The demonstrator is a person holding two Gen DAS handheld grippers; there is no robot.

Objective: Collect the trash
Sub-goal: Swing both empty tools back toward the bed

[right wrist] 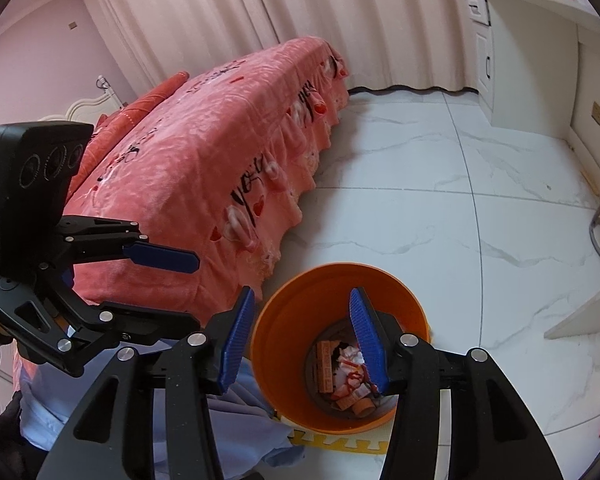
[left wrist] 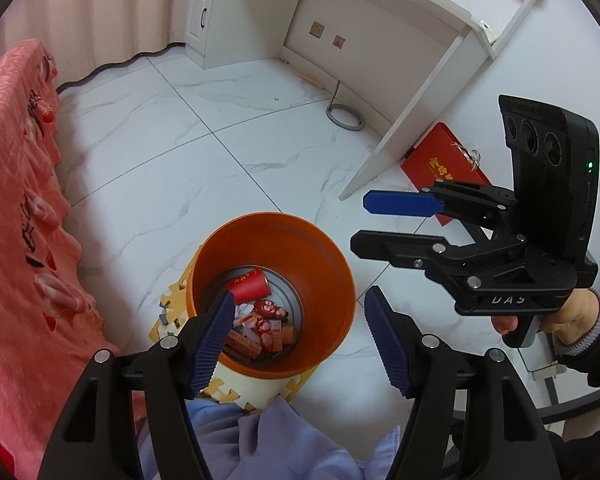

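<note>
Bin [left wrist: 320,240] upright, mouth up, trash [left wrist: 260,320] inside

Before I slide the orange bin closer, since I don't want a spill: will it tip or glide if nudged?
The orange bin looks like thin plastic holding only a few wrappers and a red can, so probably light. It stands partly on a foam puzzle mat, which may grab its base, so a high push could tip it. Its tall walls add to that risk.

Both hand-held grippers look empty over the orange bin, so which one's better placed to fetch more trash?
No clear favourite: left hand-held gripper and right hand-held gripper both hang open and empty over the orange bin, and no loose trash shows on the floor.
</note>
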